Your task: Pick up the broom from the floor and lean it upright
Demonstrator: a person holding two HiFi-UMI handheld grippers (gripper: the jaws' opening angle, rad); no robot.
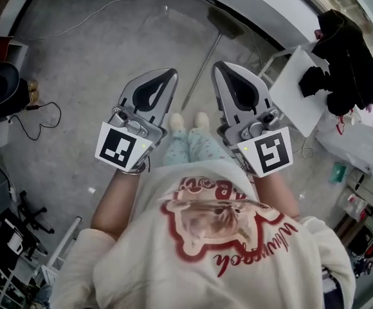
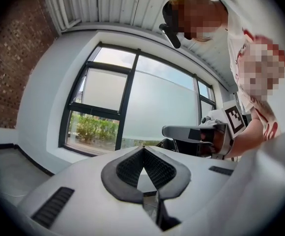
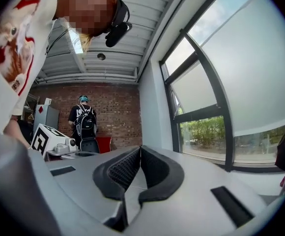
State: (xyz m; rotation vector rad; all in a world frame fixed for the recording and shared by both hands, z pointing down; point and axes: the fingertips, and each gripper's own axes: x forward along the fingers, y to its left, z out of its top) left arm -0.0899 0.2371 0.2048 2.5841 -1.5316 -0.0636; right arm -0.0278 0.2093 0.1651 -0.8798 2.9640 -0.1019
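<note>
**Both grippers closed and empty, broom flat on the floor ahead**

Nearest the person, the left gripper (image 1: 171, 76) and right gripper (image 1: 218, 66) are held level and side by side, one on each side of the feet (image 1: 188, 121). In each gripper view the fingers meet tip to tip with nothing between them, so neither holds anything. They will have to open before they can take the handle.

Just past the feet, at twelve o'clock, the broom (image 1: 204, 68) lies flat on the grey floor (image 1: 96, 56). Its thin handle runs away between the two grippers, and its head points toward one o'clock. Both grippers face the window (image 2: 132, 102) rather than down, so I judge the pick-up has not begun. The handle's near end looks easiest to reach.

At three o'clock, a white desk (image 1: 296, 89) carries a dark garment (image 1: 344, 56), apart from the handle.
</note>
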